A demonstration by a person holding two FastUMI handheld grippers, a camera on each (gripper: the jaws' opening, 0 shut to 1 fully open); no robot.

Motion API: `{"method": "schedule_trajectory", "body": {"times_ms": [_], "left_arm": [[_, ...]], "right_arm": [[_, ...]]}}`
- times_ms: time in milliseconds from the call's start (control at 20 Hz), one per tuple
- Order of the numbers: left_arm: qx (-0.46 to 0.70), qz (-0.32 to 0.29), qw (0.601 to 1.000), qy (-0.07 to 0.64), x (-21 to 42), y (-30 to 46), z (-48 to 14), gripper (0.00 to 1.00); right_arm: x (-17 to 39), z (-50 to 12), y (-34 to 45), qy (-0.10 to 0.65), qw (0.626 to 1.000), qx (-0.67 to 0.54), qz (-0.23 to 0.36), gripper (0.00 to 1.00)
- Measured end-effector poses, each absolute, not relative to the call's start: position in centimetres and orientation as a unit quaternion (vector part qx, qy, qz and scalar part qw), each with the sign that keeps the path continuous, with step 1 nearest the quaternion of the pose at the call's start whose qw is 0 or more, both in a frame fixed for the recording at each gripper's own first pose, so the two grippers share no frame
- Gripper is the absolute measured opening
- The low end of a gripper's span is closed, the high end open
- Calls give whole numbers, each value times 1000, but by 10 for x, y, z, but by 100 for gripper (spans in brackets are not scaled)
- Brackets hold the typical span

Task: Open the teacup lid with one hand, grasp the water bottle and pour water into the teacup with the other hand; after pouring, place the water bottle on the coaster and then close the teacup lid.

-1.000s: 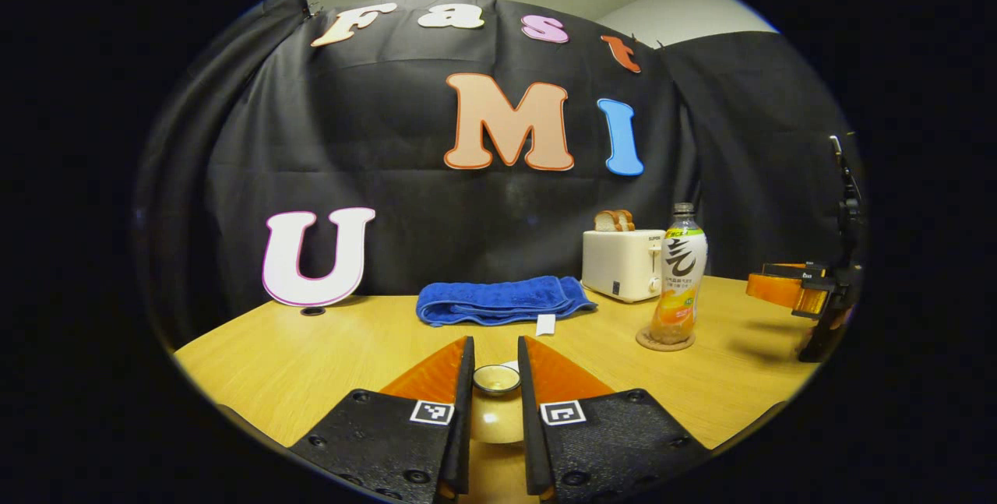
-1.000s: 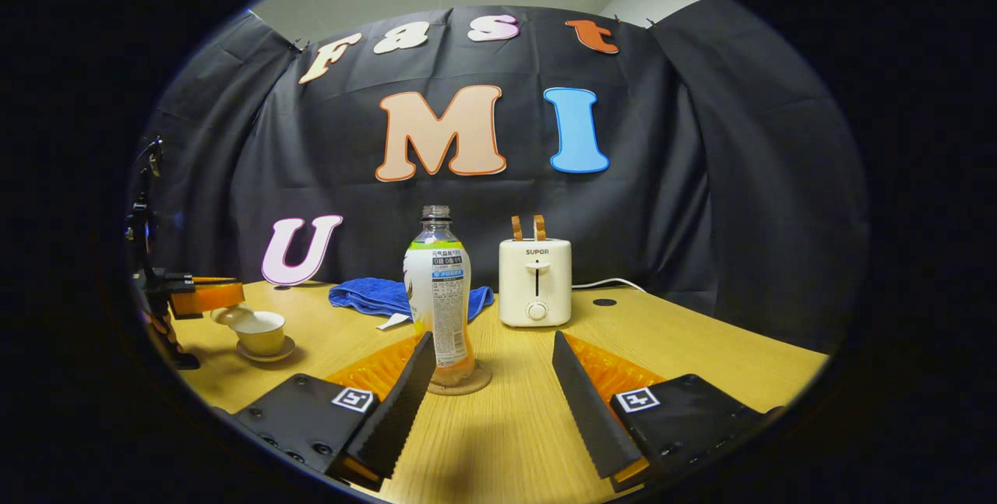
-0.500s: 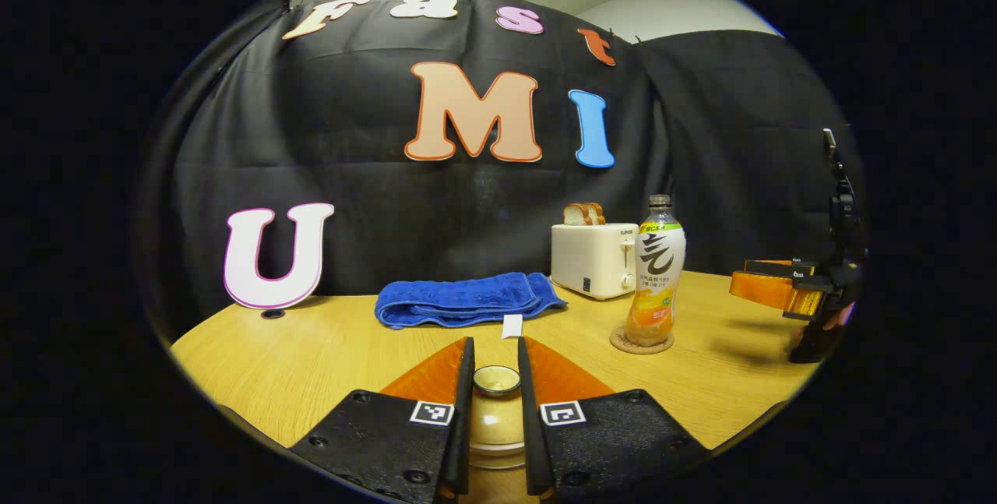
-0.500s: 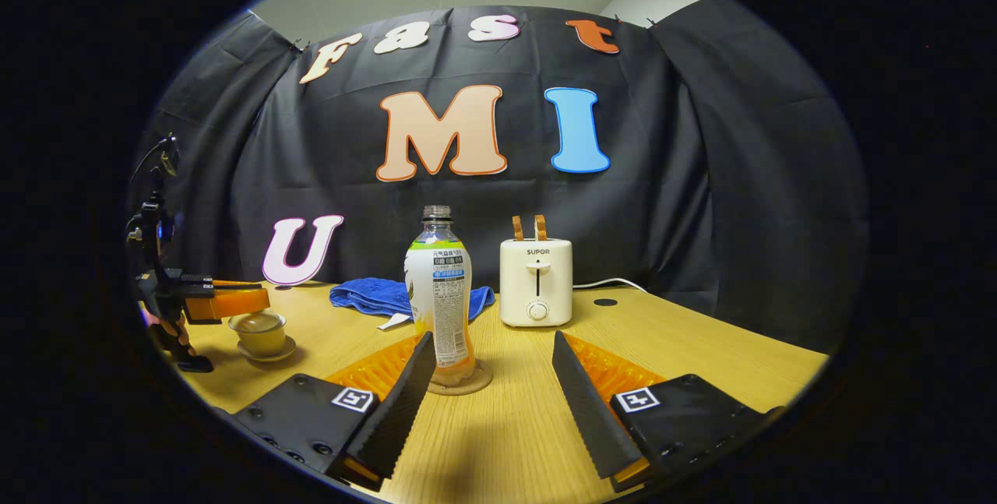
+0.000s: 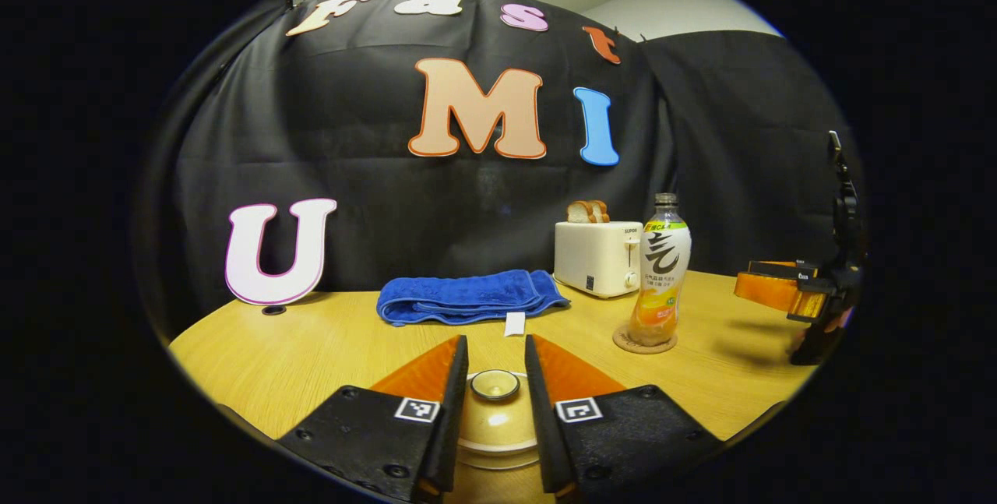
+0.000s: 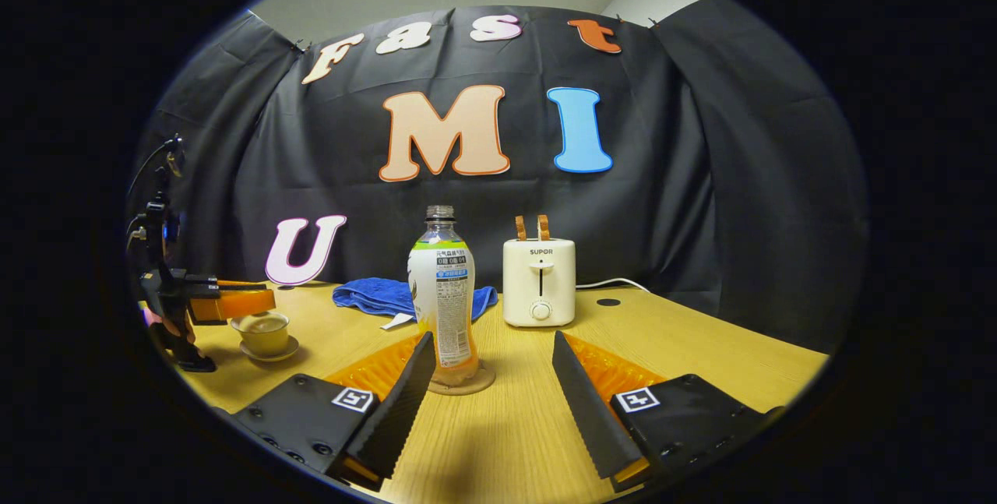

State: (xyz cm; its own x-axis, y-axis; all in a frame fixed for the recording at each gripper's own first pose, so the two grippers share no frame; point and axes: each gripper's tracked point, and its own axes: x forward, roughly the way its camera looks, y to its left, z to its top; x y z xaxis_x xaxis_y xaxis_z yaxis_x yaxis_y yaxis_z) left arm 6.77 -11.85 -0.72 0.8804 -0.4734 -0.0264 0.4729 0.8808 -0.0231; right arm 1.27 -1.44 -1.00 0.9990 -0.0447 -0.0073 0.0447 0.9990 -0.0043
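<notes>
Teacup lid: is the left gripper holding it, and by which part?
Nothing is held: the left gripper flanks the teacup lid knob, jaws apart from it.

In the left gripper view, the teacup lid [image 5: 496, 418] hides the teacup beneath it; whether the fingers [image 5: 450, 403] touch its knob cannot be told. In the right gripper view, the water bottle [image 6: 444, 294] covers the blue towel [image 6: 374, 295] in part.

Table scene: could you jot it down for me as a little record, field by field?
teacup lid: on the teacup, knob between the left gripper's fingers, small gaps showing
teacup: on its saucer
water bottle: upright on the coaster, uncapped
right gripper: open, empty, near the bottle
toaster: bread in its slots
blue towel: folded, near the wall
</notes>
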Motion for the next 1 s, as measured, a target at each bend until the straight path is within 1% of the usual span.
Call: {"method": "schedule_trajectory", "body": {"times_ms": [50, 100, 150, 200, 250, 300, 350, 400, 500, 700, 800, 1000], "left_arm": [[-11, -240, 971, 14, 68, -117, -7, 46], [-11, -237, 971, 10, 67, -116, -6, 60], [-10, -233, 972, 3, 66, -114, -3, 69], [-11, -229, 973, -1, 67, -113, -1, 82], [-10, -227, 974, 3, 67, -112, -4, 86], [-12, -224, 975, 3, 64, -110, -4, 90], [-12, -220, 975, 0, 62, -107, -2, 91], [-11, -215, 977, 1, 60, -104, -3, 91], [-10, -201, 979, 0, 55, -97, -2, 91], [-9, -154, 988, 0, 43, -71, -2, 92], [-7, -118, 993, 0, 36, -54, -2, 92], [-3, 1, 1000, 4, 25, -5, -3, 92]], "right_arm": [[12, -10, -14, 4, 1000, -2, -22, 96], [12, -10, -14, 4, 1000, -2, -22, 96], [7, -7, -13, 4, 1000, -2, -22, 96], [7, -7, -14, 4, 1000, -2, -22, 96], [7, -7, -14, 4, 1000, -2, -22, 96], [7, -7, -14, 4, 1000, -2, -22, 93], [7, -7, -14, 4, 1000, -2, -22, 93], [7, -7, -14, 4, 1000, -2, -22, 95], [7, -7, -14, 3, 1000, -2, -22, 95], [15, -6, -19, 3, 1000, -2, -22, 96], [14, -6, -18, 3, 1000, -2, -22, 96], [15, -6, -18, 3, 1000, -2, -22, 95]]}}
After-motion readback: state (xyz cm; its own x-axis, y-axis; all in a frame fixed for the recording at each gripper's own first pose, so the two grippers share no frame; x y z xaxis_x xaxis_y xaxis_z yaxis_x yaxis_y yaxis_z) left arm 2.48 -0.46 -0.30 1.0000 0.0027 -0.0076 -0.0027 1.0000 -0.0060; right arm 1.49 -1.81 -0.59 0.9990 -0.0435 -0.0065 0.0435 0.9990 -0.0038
